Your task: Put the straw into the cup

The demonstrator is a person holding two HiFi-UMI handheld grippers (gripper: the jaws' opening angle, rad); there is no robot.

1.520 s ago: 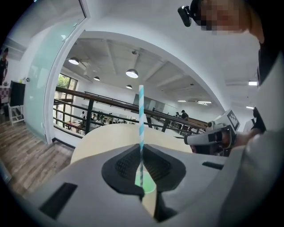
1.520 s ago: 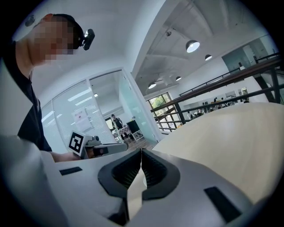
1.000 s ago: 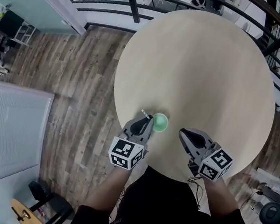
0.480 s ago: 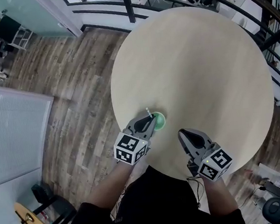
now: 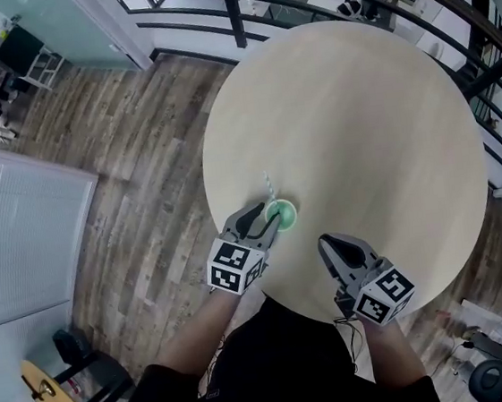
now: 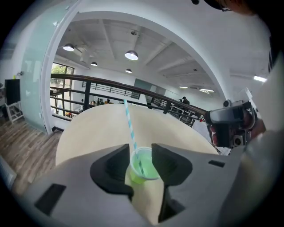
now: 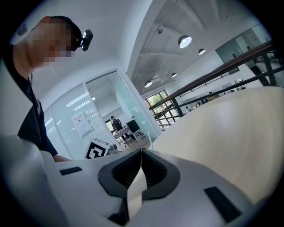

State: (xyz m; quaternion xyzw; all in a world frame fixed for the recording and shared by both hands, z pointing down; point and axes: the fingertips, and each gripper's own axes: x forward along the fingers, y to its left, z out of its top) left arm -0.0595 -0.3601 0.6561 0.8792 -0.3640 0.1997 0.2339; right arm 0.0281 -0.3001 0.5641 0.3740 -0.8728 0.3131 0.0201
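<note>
Looking down in the head view, a small green cup [image 5: 283, 213] stands on the round wooden table [image 5: 358, 111], near the edge closest to the person. A blue-and-white striped straw [image 5: 268, 187] is already in it, leaning up and to the left. The left gripper [image 5: 267, 219] is right at the cup, while the right gripper [image 5: 327, 243] rests well apart from it, over bare tabletop.

In the left gripper view, the jaws are opening and stand wide. The cup shows just beyond the tips, with the straw rising between them. The straw runs close by the left pad, but neither pad presses on it.

In the right gripper view, the jaws are closed tip to tip with nothing between them, and only table lies ahead.

The straw looks very light and thin-walled, so it would likely crush or kink under a hard squeeze. A gentle pinch on the shaft a little above the rim seems the best hold. The cup looks like thin translucent plastic, light and easy to tip, so a sideways nudge on the leaning straw could topple it.
</note>
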